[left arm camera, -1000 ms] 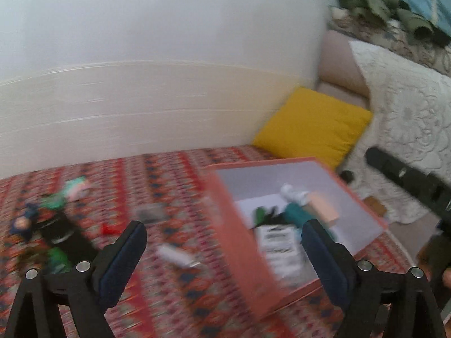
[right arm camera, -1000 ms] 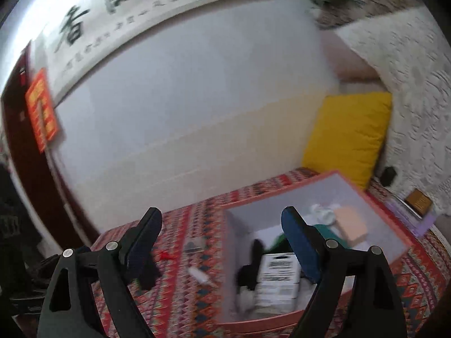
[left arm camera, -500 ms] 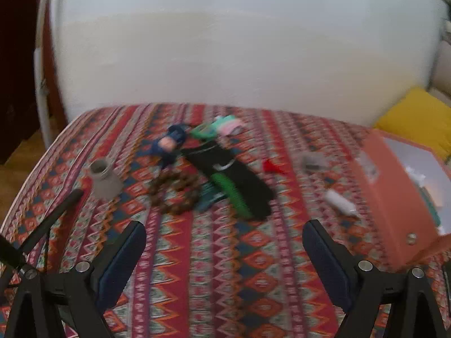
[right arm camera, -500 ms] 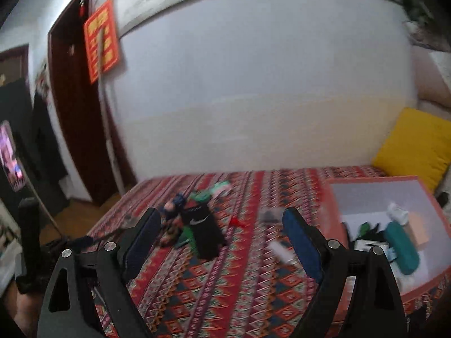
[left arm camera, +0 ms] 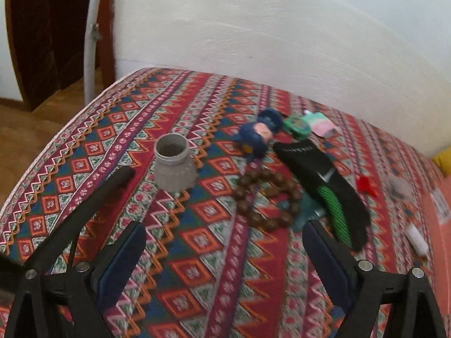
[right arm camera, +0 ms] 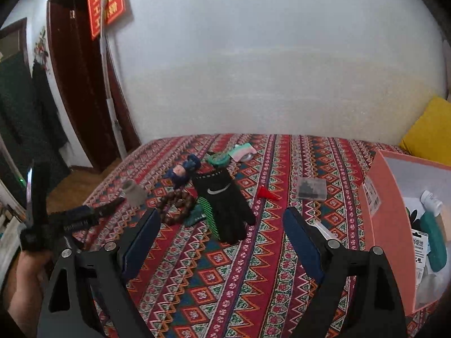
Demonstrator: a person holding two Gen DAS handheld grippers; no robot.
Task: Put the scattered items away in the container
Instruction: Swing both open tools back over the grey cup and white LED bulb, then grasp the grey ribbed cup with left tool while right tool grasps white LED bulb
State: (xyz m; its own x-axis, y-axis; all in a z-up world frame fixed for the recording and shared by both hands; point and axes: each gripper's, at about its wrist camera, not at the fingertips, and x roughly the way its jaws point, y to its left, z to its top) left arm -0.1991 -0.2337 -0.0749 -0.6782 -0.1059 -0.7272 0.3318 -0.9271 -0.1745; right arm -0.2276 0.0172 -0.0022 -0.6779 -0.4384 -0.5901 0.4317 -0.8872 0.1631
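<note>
Scattered items lie on the patterned cloth: a grey jar (left arm camera: 174, 163), a brown bead bracelet (left arm camera: 266, 198), a blue doll (left arm camera: 258, 138), a black glove (left arm camera: 327, 180) with a green comb (left arm camera: 335, 211), and a red cone (left arm camera: 366, 184). My left gripper (left arm camera: 225, 248) is open and empty, short of the bracelet. My right gripper (right arm camera: 222, 233) is open and empty, near the glove (right arm camera: 225, 205). The salmon box (right arm camera: 386, 225) stands at right with several items inside. The left gripper also shows in the right wrist view (right arm camera: 93, 211), by the jar (right arm camera: 134, 193).
A clear case (right arm camera: 312, 188) and a white tube (left arm camera: 417, 239) lie near the box. A yellow cushion (right arm camera: 428, 135) is against the wall. The table edge drops to a wooden floor (left arm camera: 25, 129) and a dark door (right arm camera: 76, 84) at left.
Both grippers have swung left, away from the box to the scattered pile. The left gripper has come closer to the jar and bracelet. Both stay open and empty.
</note>
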